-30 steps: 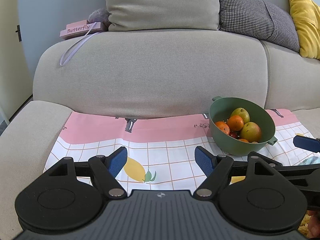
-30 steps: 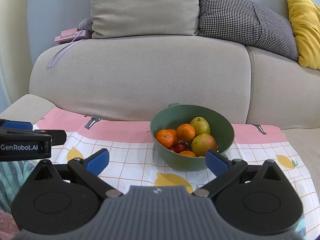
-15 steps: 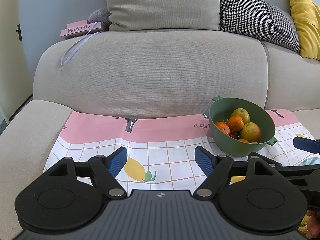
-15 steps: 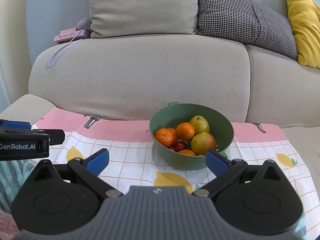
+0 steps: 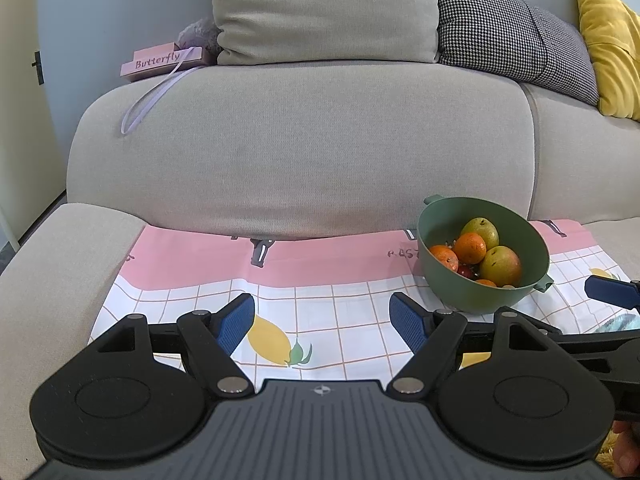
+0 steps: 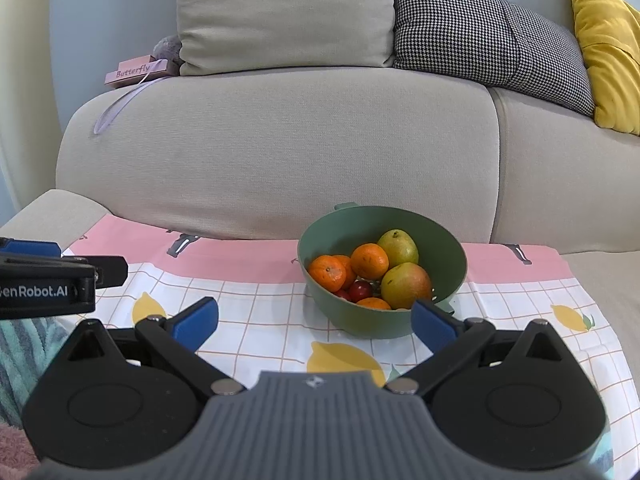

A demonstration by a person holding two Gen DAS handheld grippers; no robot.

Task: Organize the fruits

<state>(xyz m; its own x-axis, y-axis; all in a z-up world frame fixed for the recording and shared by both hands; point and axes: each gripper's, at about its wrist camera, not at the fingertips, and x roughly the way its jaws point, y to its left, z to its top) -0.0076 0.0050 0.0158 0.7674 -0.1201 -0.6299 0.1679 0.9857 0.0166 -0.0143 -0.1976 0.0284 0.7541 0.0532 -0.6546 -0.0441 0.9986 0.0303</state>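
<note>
A green bowl point(image 6: 448, 240) stands on a pink and white checked cloth point(image 6: 248, 304) on the sofa seat. It holds oranges point(image 6: 369, 261), two pears point(image 6: 405, 285) and small red fruits point(image 6: 361, 290). The bowl also shows at the right of the left wrist view point(image 5: 528, 240). My right gripper point(image 6: 314, 322) is open and empty, just in front of the bowl. My left gripper point(image 5: 322, 322) is open and empty over the cloth, left of the bowl.
The grey sofa back point(image 6: 280, 144) rises behind the cloth, with beige, houndstooth and yellow cushions point(image 6: 604, 48) on top. A pink "Butterfly" box point(image 5: 160, 62) lies on the backrest at left. The sofa arm point(image 5: 52, 264) borders the cloth on the left.
Both grippers have barely moved. The right gripper has drifted very slightly, the bowl sitting a touch lower-left in its view. Both stay open.
</note>
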